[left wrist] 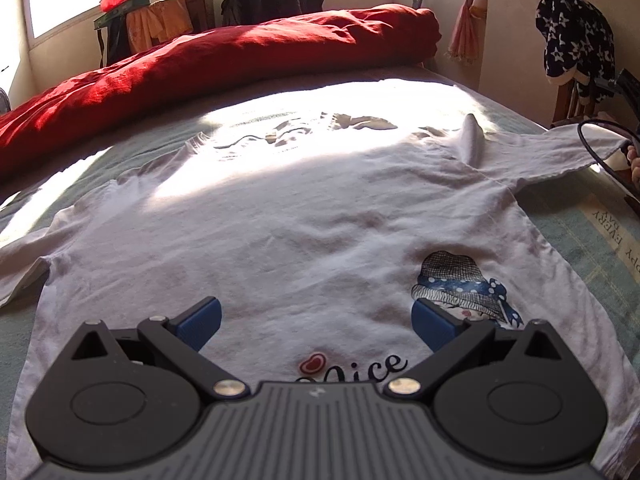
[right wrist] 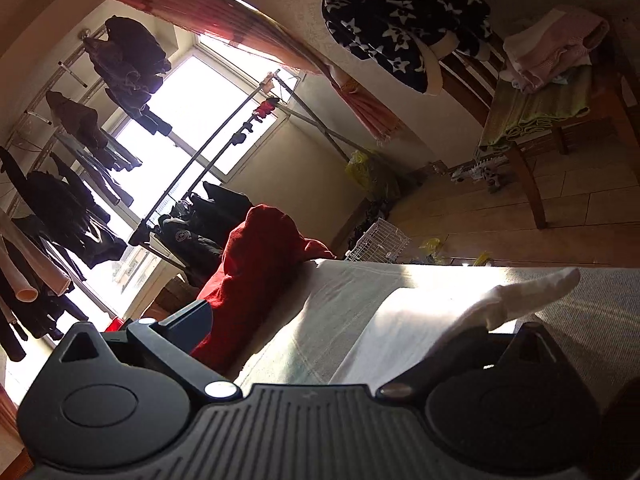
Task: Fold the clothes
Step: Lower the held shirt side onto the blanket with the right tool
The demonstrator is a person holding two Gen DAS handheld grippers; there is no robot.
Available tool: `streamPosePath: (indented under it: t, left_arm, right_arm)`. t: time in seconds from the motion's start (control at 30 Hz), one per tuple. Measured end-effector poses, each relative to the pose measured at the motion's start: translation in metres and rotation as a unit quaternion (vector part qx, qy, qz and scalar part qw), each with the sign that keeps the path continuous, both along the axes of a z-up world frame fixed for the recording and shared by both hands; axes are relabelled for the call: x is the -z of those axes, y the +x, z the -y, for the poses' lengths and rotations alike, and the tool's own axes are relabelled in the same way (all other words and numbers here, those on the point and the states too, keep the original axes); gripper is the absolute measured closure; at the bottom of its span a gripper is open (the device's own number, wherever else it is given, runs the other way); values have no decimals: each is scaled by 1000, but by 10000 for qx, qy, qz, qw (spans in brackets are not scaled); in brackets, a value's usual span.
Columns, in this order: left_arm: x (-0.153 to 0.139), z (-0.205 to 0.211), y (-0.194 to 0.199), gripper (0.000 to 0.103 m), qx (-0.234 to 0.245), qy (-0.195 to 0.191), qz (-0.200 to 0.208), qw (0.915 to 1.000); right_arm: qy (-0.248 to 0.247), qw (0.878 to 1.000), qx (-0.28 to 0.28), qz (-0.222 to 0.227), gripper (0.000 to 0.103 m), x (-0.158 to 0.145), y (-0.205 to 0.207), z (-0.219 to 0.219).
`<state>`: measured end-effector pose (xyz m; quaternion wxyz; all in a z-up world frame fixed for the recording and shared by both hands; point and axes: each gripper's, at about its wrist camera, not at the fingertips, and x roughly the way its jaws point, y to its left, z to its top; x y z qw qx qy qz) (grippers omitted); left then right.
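Left wrist view: my left gripper (left wrist: pixel 316 322) has jaws spread wide, nothing between them, hovering over the white t-shirt (left wrist: pixel 280 216). The shirt lies flat, print side up, on the bed (left wrist: pixel 600 236). Its hem sits under my body; one sleeve (left wrist: pixel 568 148) runs out to the bed's right edge. The red duvet (left wrist: pixel 208 64) is bunched along the far side, clear of the shirt.

Right wrist view: my right gripper (right wrist: pixel 340 320) is tilted, jaws spread. The sleeve (right wrist: pixel 520 296) drapes over my right finger; can't tell if anything is pinched. The chair (right wrist: pixel 532 128) stands well apart.
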<state>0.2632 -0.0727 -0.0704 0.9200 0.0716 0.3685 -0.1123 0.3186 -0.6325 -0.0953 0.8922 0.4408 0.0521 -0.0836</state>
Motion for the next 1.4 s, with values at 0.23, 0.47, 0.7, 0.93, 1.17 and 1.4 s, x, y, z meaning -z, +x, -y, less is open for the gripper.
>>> streamPosePath:
  t: [0.23,0.47,0.7,0.93,1.17,1.4]
  left_arm:
    - [-1,2,-2,2,52,-35,8,10000]
    - [-3,0,-4,2,36,-73,25,10000]
    - [-2,-2,-5,2,31,-83,18,10000]
    - [-4,-13,-8,2,-63,-94,55,9999]
    - [-3,-32,-11,2,-282,-131,27,9995]
    - [-3,-45,-15,2,-384,-182,50,9991]
  right_arm:
    - [-61,9985,370,-389,0,0,-17,18]
    - [-28,9942,860,-639,0,-2,-38,43]
    - [-349,9929,905,-693,0,-27,-41,34]
    - [-636,9899,-880,-907,0,-58,16,-33]
    - [-846,9613,-2301,-1257,0,-49,71,-119]
    - [-687,9490,-2244,-2106,0,-3,72,-137]
